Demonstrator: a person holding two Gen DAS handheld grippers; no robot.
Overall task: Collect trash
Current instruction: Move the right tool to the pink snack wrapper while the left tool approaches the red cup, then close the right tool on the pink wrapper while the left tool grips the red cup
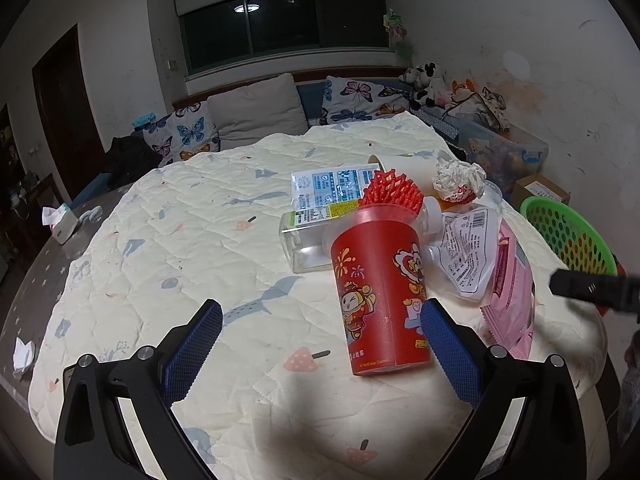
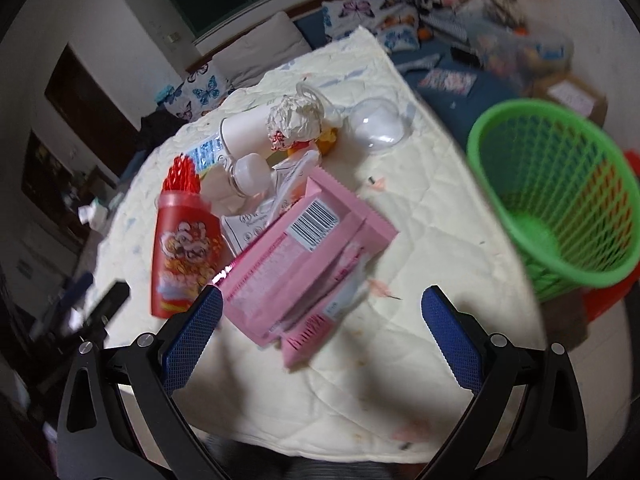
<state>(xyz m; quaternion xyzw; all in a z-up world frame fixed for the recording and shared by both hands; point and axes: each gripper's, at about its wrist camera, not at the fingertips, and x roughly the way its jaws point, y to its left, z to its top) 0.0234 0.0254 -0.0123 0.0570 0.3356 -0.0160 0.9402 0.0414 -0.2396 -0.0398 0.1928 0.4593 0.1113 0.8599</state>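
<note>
A red cartoon-printed cup (image 1: 380, 292) lies on its side on the quilted table cover, just ahead of my open, empty left gripper (image 1: 320, 320); its right finger (image 1: 448, 352) is beside the cup's base. Behind the cup lie a clear plastic bottle (image 1: 304, 240), red foam netting (image 1: 390, 194), crumpled paper (image 1: 460, 180) and a white pouch (image 1: 464, 256). My right gripper (image 2: 320, 308) is open and empty over the near end of a pink wrapper (image 2: 300, 264). The red cup also shows in the right wrist view (image 2: 184, 248). A green mesh basket (image 2: 560, 208) stands at the table's right edge.
A white paper cup (image 1: 404, 164) and a printed packet (image 1: 332, 188) lie farther back. A clear dome lid (image 2: 378, 126) lies near the far edge. A tissue box (image 1: 60, 224) sits at the left. A sofa with pillows stands behind the table.
</note>
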